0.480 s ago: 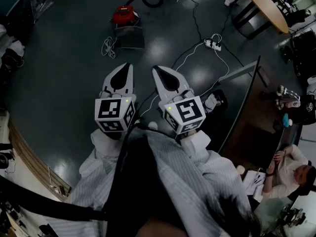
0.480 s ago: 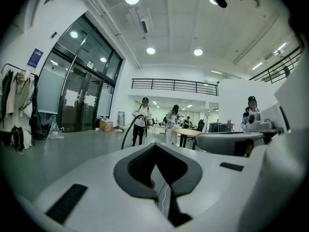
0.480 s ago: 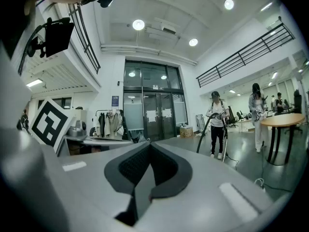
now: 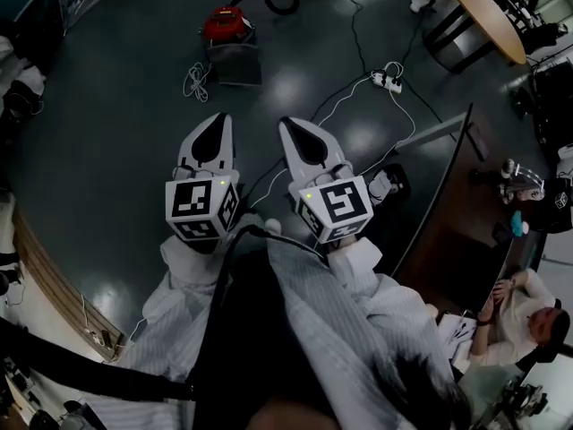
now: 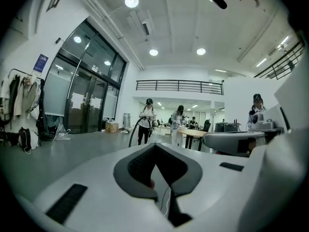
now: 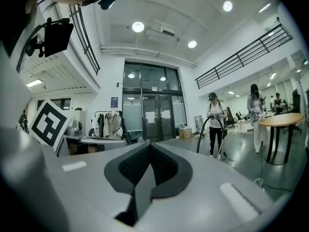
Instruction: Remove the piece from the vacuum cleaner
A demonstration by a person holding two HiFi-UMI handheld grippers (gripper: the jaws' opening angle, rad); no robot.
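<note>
Plainly, square markers (image 4: 199, 202), vacuum cleaner (image 4: 226, 25), sign (image 5: 40, 63) illegible

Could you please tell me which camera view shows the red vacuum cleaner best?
The head view: the red vacuum cleaner sits in plain sight on the floor. Neither gripper view clearly shows its body, only a black hose.

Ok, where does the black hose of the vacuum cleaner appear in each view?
Head view: the black hose loops at the top edge, near the middle, beside the red vacuum cleaner.
Left gripper view: it arcs just left of centre, held by a standing person.
Right gripper view: the same arc, right of centre.
Shared landmark: the round wooden table, right of the hose in every view.
</note>
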